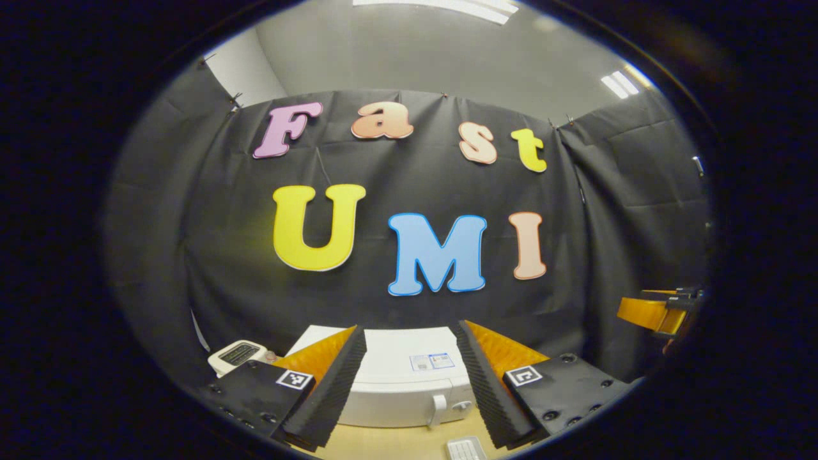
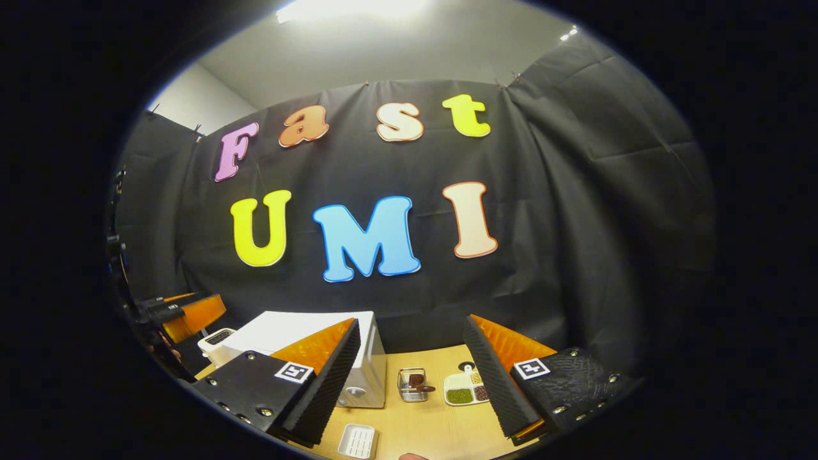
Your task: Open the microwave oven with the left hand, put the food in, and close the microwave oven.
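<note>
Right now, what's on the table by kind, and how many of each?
Microwave: 1
Toaster: 1
Wire basket: 1
Divided dish: 1
White tray: 1
Total: 5

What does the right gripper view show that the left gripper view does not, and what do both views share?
Right gripper view alone: a small wire basket and a divided dish with green and brown food on the wooden table.

Left gripper view alone: the microwave's front with its door handle.

Both: the white microwave oven, a white toaster, a small white tray, and the other hand-held gripper at the edge.
</note>
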Demonstrator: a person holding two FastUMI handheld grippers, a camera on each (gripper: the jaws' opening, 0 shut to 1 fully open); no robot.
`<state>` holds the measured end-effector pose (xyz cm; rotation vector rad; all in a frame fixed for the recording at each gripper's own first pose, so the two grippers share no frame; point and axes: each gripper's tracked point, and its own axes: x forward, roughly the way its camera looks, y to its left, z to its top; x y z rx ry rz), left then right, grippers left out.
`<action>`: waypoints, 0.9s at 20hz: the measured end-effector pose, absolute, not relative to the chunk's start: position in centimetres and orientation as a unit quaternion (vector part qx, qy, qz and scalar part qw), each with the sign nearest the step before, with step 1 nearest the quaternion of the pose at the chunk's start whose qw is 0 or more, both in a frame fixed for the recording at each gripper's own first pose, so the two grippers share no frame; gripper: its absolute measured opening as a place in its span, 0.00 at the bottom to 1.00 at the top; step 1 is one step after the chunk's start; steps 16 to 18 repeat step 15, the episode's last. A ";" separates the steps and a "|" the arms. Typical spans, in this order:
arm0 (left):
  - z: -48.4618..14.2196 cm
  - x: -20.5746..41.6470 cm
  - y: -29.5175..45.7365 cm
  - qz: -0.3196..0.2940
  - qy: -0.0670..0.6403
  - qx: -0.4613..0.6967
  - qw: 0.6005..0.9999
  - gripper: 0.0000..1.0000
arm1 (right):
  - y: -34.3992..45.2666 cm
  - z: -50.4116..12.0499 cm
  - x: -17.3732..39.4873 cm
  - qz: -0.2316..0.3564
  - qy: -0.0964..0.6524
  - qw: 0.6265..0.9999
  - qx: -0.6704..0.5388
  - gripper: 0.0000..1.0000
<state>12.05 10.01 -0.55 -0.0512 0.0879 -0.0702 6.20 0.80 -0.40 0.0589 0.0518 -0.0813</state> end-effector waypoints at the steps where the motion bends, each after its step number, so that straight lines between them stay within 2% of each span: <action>1: 0.8 11.4 10.7 -0.030 0.042 -0.027 0.998 0.94 | 1.7 0.6 6.2 -0.035 0.021 0.999 0.027 0.98; 11: 7.4 5.9 14.3 -0.030 -0.028 -0.048 0.998 0.94 | 10.0 2.9 4.6 -0.001 0.004 1.000 -0.012 0.98; 14: 7.7 4.9 15.1 -0.038 -0.031 -0.045 0.998 0.94 | 10.5 3.5 3.7 -0.006 -0.002 1.000 -0.014 0.98; 15: 7.9 4.7 15.1 -0.041 -0.031 -0.043 0.998 0.94 | 10.7 3.7 3.4 -0.008 -0.004 1.000 -0.012 0.94; 18: 7.9 4.7 15.1 -0.041 -0.031 -0.043 0.998 0.94 | 10.7 3.7 3.4 -0.008 -0.004 1.000 -0.012 0.94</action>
